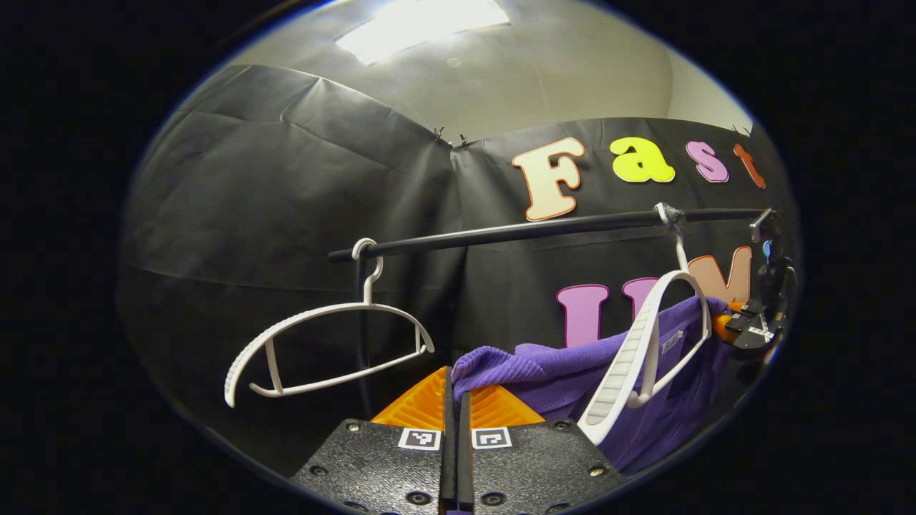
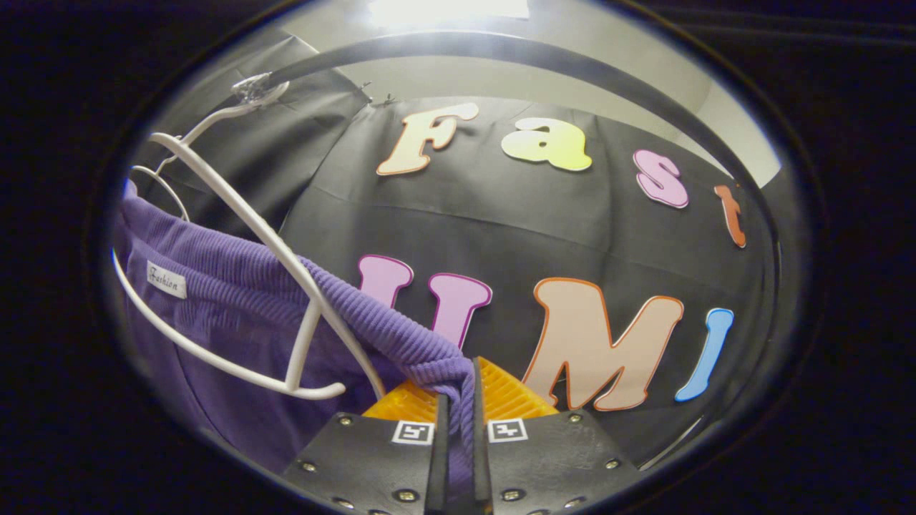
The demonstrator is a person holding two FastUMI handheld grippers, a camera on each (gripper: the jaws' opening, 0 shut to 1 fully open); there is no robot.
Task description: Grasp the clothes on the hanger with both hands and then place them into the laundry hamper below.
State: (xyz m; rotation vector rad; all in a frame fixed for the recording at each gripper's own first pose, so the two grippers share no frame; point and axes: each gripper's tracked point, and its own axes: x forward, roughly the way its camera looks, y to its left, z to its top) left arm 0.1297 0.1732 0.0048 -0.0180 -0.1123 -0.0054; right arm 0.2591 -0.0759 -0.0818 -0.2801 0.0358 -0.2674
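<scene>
Grasp stage, garment on its hanger. My left gripper [image 1: 456, 400] is closed on one shoulder edge of the purple garment [image 1: 572, 372]; my right gripper [image 2: 458, 400] is closed on the opposite edge, fabric running down between its fingers. The garment drapes over the white hanger [image 1: 644, 343] on the black rail [image 1: 544, 229], beside an empty hanger [image 1: 322, 343]. Judged next: lift both edges clear of the hanger's arms, then lower toward the hamper.
</scene>
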